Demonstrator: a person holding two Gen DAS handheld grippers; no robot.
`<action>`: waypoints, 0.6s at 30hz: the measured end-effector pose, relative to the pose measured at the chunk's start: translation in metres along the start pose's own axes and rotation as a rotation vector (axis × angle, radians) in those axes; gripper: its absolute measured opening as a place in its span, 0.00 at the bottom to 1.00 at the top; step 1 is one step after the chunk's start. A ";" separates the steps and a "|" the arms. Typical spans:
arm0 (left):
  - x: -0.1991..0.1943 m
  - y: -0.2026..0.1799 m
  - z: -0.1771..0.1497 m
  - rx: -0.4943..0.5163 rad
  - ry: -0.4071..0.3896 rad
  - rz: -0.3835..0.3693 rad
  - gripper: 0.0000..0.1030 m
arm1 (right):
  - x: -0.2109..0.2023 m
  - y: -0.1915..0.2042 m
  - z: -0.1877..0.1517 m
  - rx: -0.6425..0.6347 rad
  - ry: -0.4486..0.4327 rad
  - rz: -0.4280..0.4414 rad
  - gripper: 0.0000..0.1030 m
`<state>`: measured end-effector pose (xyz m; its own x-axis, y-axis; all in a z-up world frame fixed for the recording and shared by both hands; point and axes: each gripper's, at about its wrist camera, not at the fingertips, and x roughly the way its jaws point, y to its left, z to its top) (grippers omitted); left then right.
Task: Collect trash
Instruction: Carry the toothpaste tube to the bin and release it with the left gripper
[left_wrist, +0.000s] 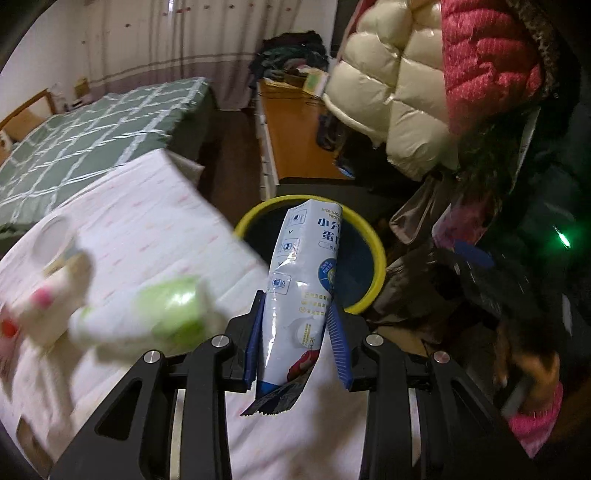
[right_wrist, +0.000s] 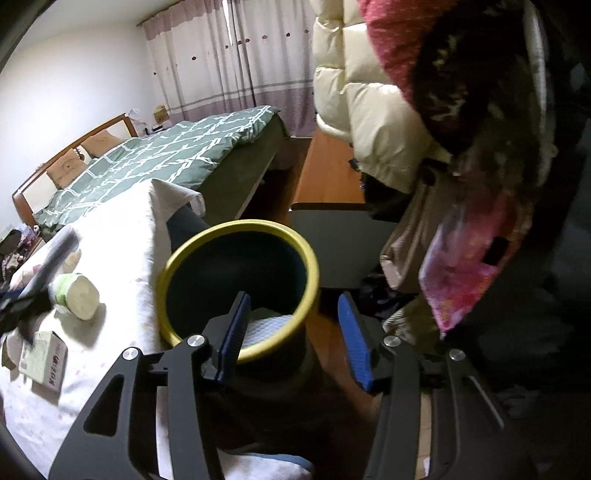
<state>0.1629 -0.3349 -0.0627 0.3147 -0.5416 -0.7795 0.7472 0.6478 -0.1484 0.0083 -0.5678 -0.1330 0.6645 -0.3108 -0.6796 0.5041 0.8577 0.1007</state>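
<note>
My left gripper (left_wrist: 295, 301) is shut on a white and blue snack pouch (left_wrist: 306, 266), which stands upright between the blue pads with its torn end hanging below. Just behind the pouch stands a dark bin with a yellow rim (left_wrist: 255, 214), off the table's corner. In the right wrist view my right gripper (right_wrist: 294, 296) hovers over the same bin's near rim (right_wrist: 240, 225), open with nothing between its fingers. A white crumpled sheet (right_wrist: 266, 325) lies inside the bin.
The table has a white cloth (right_wrist: 122, 236) carrying a green-wrapped tissue roll (right_wrist: 75, 295) and a small box (right_wrist: 44, 360). Hanging jackets (right_wrist: 369, 122) crowd the right side above the bin. A green-quilted bed (right_wrist: 166, 155) and a wooden desk (left_wrist: 295, 125) lie beyond. A hand in a pink cuff (left_wrist: 532, 402) shows at lower right.
</note>
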 end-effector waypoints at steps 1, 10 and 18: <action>0.013 -0.006 0.008 0.007 0.011 -0.004 0.32 | 0.000 -0.003 0.000 0.002 0.001 -0.002 0.46; 0.104 -0.033 0.046 0.020 0.099 0.018 0.32 | 0.005 -0.028 -0.011 0.026 0.031 -0.003 0.47; 0.125 -0.035 0.056 0.026 0.089 0.067 0.83 | 0.002 -0.029 -0.010 0.032 0.028 0.000 0.47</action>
<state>0.2085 -0.4552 -0.1208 0.3117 -0.4473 -0.8383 0.7418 0.6659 -0.0795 -0.0099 -0.5890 -0.1445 0.6492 -0.2990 -0.6994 0.5220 0.8439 0.1238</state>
